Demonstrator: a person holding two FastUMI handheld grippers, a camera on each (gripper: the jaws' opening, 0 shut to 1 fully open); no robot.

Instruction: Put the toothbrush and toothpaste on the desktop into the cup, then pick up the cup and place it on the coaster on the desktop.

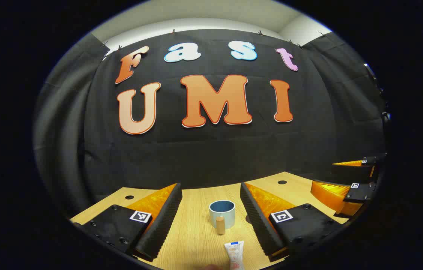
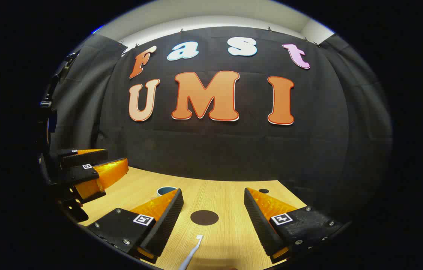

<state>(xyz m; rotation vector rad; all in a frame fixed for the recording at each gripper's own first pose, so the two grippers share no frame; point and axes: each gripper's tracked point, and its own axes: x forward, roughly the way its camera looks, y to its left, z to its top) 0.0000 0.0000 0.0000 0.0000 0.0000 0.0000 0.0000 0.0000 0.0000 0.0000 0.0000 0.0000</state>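
Black-draped booth with a pale wooden desktop

The desktop (image 1: 196,240) is light wood with a fine straight grain, and it has small dark round holes (image 1: 282,182) near its far corners (one more shows at (image 2: 263,191)). Black cloth (image 2: 234,150) hangs as the back wall and folds round both sides, creased and clipped along its top edge. Above it runs a pale wall (image 1: 211,15), brightly lit. The light falls warm on the wood, while the cloth stays dim.
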